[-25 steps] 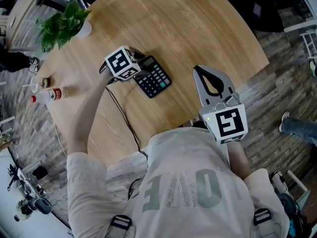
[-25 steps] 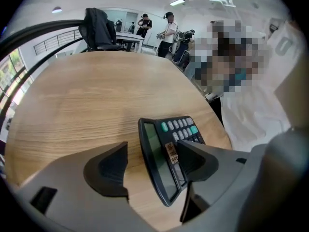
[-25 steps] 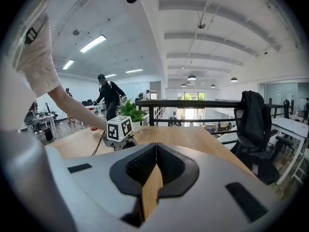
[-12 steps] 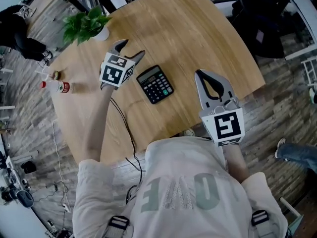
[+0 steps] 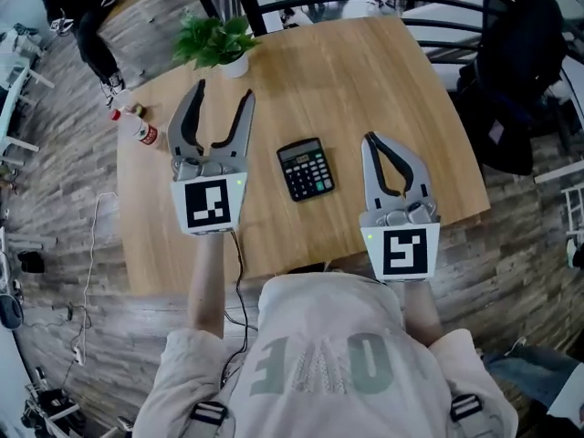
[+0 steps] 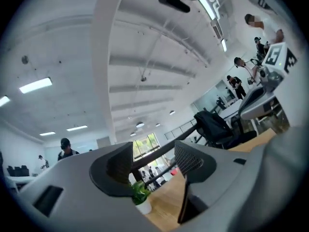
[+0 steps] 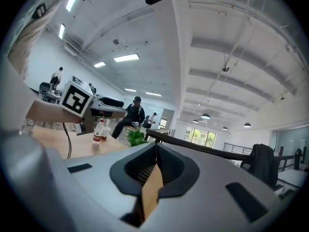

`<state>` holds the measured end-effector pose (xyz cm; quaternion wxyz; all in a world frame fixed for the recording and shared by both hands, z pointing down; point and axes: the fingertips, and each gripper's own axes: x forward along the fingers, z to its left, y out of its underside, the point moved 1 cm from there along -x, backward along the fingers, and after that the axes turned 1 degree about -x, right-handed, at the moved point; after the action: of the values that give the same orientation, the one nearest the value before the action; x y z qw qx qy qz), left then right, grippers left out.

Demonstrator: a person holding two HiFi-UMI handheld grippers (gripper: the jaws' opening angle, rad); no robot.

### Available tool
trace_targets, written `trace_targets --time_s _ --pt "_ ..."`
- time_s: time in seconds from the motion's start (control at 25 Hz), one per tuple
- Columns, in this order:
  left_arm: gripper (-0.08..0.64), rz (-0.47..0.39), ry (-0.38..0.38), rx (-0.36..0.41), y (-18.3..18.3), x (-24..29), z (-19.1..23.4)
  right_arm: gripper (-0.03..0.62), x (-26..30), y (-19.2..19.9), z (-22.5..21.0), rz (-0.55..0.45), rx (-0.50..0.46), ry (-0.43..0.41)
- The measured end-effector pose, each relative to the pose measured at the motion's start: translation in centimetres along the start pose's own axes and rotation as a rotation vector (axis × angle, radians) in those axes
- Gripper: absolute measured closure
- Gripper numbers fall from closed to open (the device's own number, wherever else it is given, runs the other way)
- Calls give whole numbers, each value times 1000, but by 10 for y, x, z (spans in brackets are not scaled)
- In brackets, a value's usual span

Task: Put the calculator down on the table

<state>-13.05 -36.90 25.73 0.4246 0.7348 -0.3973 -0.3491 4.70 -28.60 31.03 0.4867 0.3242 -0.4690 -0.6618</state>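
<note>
Lifted clear of the calculator (image 5: 306, 169) since a second ago, the left tool (image 5: 224, 94) now hangs to its left, jaws wide apart but closing, with nothing between them. That calculator lies flat, keys up, on the wooden tabletop (image 5: 365, 71), between both tools and touching neither. Jaws together and empty, the right tool (image 5: 371, 140) hangs to its right. A potted plant (image 5: 216, 42) stands near the far edge.

This looks like a big open office. A round wooden desk (image 5: 383, 71) stands on a wood-look floor (image 5: 55, 199), with a small green plant (image 5: 217, 39) on it. Long lights (image 6: 36, 85) shine on a high white ceiling (image 7: 231, 28). A person (image 7: 130, 115) sits at another desk farther off.
</note>
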Motion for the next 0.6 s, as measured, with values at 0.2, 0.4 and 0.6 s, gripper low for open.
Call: trace_targets --time_s 0.2,0.4,0.6 --pt "322 -125 -184 -37 -60 -68 15 574 1 -34 18 -125 40 -47" --pt "378 -222 -291 -93 -96 -122 19 574 -11 -60 37 -214 64 -71" --pt "481 -194 -414 -117 -95 -155 14 574 -15 -74 48 -261 88 -111"
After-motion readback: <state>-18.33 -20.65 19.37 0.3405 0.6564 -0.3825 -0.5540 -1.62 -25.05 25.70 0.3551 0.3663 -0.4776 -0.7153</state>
